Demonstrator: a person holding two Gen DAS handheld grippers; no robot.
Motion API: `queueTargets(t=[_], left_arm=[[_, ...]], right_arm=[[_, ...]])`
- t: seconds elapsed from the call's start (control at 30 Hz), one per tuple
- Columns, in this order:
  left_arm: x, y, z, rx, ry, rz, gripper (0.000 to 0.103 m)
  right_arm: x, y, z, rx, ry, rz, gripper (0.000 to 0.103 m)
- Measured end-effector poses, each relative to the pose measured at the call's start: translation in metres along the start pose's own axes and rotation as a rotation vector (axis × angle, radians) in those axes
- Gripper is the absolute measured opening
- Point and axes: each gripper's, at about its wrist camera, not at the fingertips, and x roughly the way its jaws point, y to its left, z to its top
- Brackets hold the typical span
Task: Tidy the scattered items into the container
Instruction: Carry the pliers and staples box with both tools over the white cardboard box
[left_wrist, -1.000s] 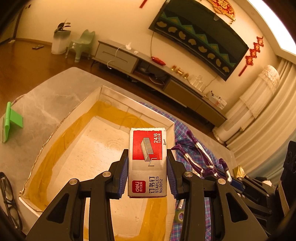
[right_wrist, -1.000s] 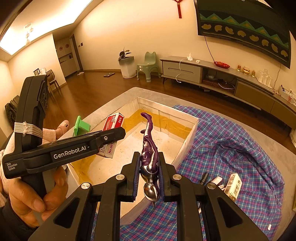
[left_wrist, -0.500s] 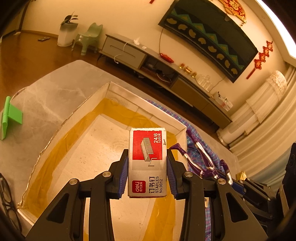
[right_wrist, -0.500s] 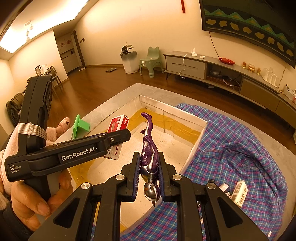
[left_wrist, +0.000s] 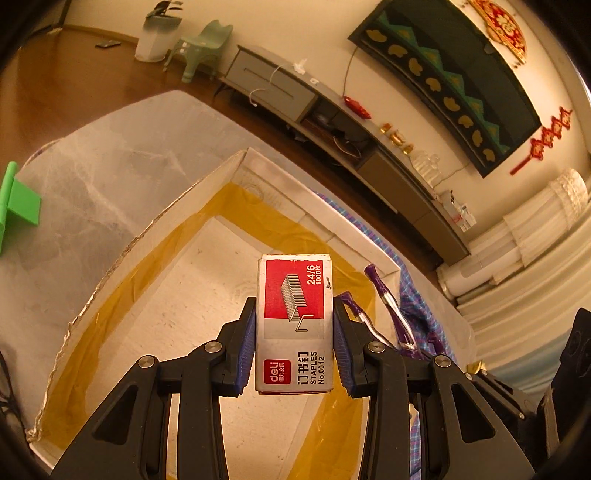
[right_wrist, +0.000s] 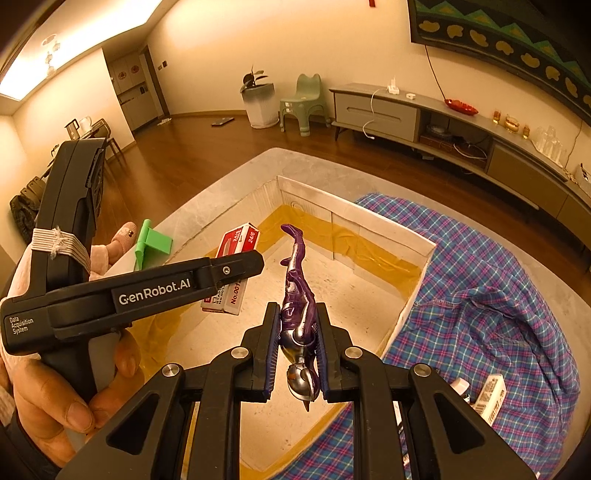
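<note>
— So, what is the left gripper (left_wrist: 294, 354) holding?

— It is clamping a staples box (left_wrist: 294, 323), red and grey, its pads pressing both long sides of the lower half while the red end is sticking out beyond the tips. The jaws are standing about as far apart as the box is wide.

— And what is lying under those jaws?

— They are hanging over the white box (left_wrist: 173, 206), with its yellow-taped floor showing below and ahead of the fingertips.

— Is the right gripper (right_wrist: 295, 354) carrying anything?

— Yes, it is pinching a purple figure (right_wrist: 297, 291) head-down; the silver head is poking back between the pads and the legs are pointing forward past the tips. Those jaws are sitting narrow, closed onto the torso.

— Where is that one hovering?

— Above the same container, near its right wall, with the left gripper crossing just to its left. A plaid shirt (right_wrist: 491, 295) is spreading out to the right of the jaws, with a small white carton (right_wrist: 489, 400) lying on it. A green stand (right_wrist: 149, 245) is sitting on the table beyond the left gripper.
</note>
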Motion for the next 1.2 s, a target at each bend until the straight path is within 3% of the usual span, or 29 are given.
queueTargets(t=[0.63, 1.2], left_arm=[[0.042, 0.017, 0.020, -0.064, 0.092, 0.067, 0.039], [0.076, 0.016, 0.027, 0.044, 0.148, 0.182, 0.039]], right_arm=[[0.064, -0.003, 0.015, -0.035, 0.158, -0.080, 0.019], [0.113, -0.013, 0.031, -0.062, 0.309, -0.169, 0.019]])
